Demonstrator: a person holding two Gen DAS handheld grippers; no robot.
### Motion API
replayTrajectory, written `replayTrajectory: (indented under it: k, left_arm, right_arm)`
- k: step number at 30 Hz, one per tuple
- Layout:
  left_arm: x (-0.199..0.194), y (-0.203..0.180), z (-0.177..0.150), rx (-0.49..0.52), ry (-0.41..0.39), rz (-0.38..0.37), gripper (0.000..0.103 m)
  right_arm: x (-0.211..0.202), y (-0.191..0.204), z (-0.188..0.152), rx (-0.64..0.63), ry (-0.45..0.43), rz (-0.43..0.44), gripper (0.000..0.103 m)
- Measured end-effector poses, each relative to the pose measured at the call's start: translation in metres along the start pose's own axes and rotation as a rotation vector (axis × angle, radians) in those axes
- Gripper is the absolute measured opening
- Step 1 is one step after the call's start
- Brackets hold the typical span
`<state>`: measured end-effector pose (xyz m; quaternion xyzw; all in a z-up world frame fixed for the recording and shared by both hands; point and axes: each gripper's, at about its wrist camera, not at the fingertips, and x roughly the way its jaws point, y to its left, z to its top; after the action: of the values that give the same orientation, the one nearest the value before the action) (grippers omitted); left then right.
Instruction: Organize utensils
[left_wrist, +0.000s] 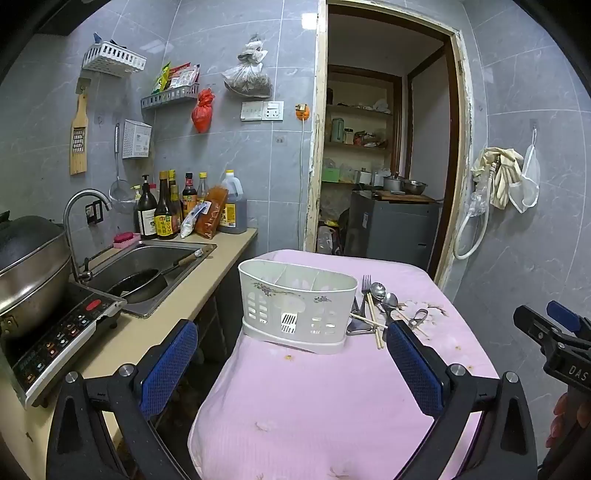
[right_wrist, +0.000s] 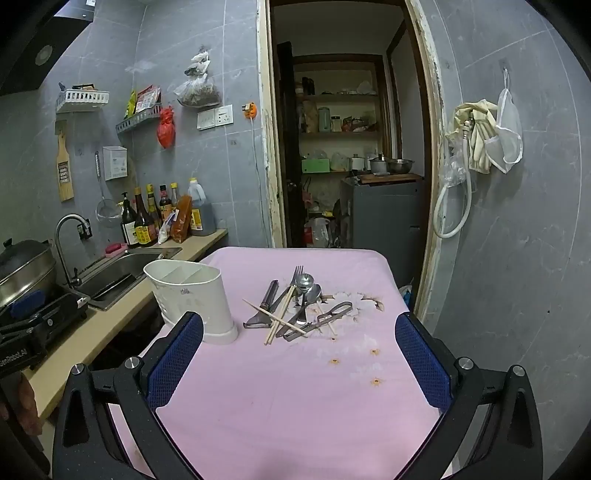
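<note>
Grey marble-look tiles cover the kitchen walls, and a small table under a pink tablecloth (right_wrist: 295, 387) stands beside the counter (left_wrist: 155, 332) with its steel sink (left_wrist: 147, 258). On the cloth sits a white plastic utensil holder (left_wrist: 297, 306), oval, with a floral print, slotted sides and inner dividers that split it into compartments; nothing shows inside them. It stands near the tabletop's left edge, on the counter side. Just to its right lies a loose heap of utensils: a fork (right_wrist: 297, 275), two steel spoons (right_wrist: 306, 286), a peeler (right_wrist: 264, 302) with a dark handle, a pair of wooden chopsticks (right_wrist: 280, 314) crossing the metal pieces, and a folded metal tool (right_wrist: 332, 314) at the heap's right side. The heap sits about mid-table, toward the far edge.

The left gripper (left_wrist: 291, 365) hovers low over the near part of the cloth, its blue-padded fingers (left_wrist: 170, 365) spread wide apart and holding nothing; the holder stands ahead of it, between the finger lines. The right gripper (right_wrist: 299, 362) is likewise spread wide and holds nothing, with the heap straight ahead between its fingers and well clear of them. Bare pink cloth fills the near half of the tabletop. A doorway (right_wrist: 343, 147) opens behind the far edge.
</note>
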<state>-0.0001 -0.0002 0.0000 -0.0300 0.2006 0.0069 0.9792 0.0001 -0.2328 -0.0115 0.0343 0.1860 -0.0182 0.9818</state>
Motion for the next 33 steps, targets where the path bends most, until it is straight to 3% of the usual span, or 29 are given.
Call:
replayTrajectory:
  k: [33]
  left_arm:
    - [0.0002,-0.0002,0.0001,0.001,0.005,0.001,0.103]
  right_arm:
    - [0.0036,0.0001,-0.0063,0.012,0.014,0.007,0.102]
